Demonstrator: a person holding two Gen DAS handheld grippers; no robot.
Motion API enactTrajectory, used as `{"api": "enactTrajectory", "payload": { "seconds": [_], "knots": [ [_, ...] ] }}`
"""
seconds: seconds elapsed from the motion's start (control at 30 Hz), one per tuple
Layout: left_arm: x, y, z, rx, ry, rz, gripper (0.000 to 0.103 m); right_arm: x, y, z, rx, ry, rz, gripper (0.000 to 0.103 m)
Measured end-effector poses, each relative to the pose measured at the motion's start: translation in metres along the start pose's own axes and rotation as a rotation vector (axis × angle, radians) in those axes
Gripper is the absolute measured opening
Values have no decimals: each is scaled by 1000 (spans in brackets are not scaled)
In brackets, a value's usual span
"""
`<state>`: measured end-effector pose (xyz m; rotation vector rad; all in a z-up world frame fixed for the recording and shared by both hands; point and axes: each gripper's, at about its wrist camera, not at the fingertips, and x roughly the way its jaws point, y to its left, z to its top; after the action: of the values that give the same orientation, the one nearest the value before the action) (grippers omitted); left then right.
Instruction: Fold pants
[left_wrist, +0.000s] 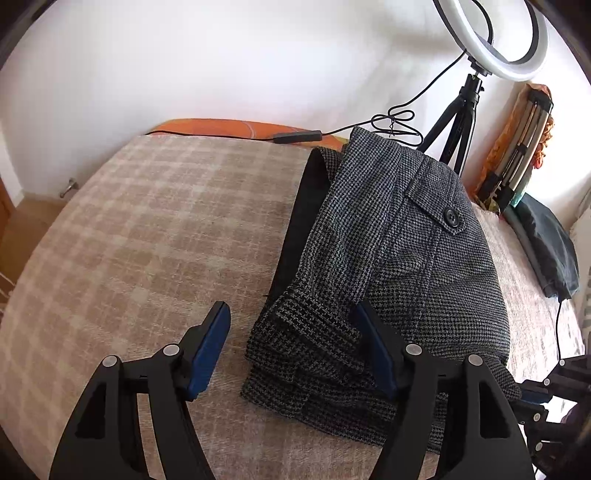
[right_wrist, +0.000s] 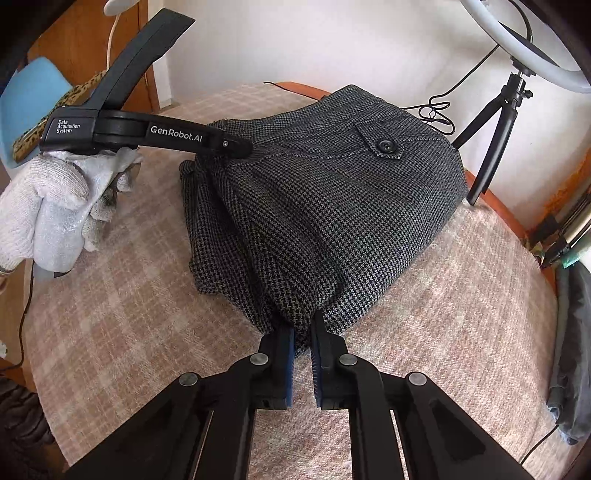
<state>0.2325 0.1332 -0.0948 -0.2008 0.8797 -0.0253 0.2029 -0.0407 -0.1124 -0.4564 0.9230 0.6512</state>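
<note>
Grey houndstooth pants (left_wrist: 406, 258) lie folded in a thick bundle on the plaid bed cover (left_wrist: 147, 240), back pocket with a black button up. My left gripper (left_wrist: 291, 325) is open, its fingers (left_wrist: 208, 347) straddling the hem end of the bundle without holding it. In the right wrist view the pants (right_wrist: 325, 199) fill the middle. My right gripper (right_wrist: 302, 332) is shut on the near folded edge of the pants. The left gripper's body (right_wrist: 147, 133) reaches over the far left of the bundle, held by a white-gloved hand (right_wrist: 48, 206).
A ring light on a black tripod (left_wrist: 458, 122) stands behind the pants, its cable (left_wrist: 295, 137) running along the bed's far edge. Dark clothes (left_wrist: 546, 243) lie at the right. An orange bed edge (right_wrist: 495, 206) shows at the back.
</note>
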Motion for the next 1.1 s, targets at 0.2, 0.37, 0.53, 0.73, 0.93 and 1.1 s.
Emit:
{"api": "enactTrajectory", "payload": {
  "seconds": [0.2, 0.37, 0.53, 0.73, 0.93, 1.1],
  "knots": [
    [-37, 23, 0, -154, -14, -86, 68, -43, -41, 0, 109, -147, 142, 77],
    [-33, 29, -6, -287, 75, -183, 70, -46, -95, 15, 281, -197, 172, 84],
    [-8, 31, -19, -446, 198, -223, 70, -9, -151, 31, 502, -163, 268, 85],
    [2, 23, -16, -461, 181, -222, 76, 39, -188, 42, 663, -155, 335, 85],
    [11, 19, -8, -525, 163, -221, 78, 71, -209, 43, 834, -171, 460, 86],
    [10, 23, -9, -542, 145, -220, 78, 86, -208, 51, 883, -218, 520, 87]
  ]
}}
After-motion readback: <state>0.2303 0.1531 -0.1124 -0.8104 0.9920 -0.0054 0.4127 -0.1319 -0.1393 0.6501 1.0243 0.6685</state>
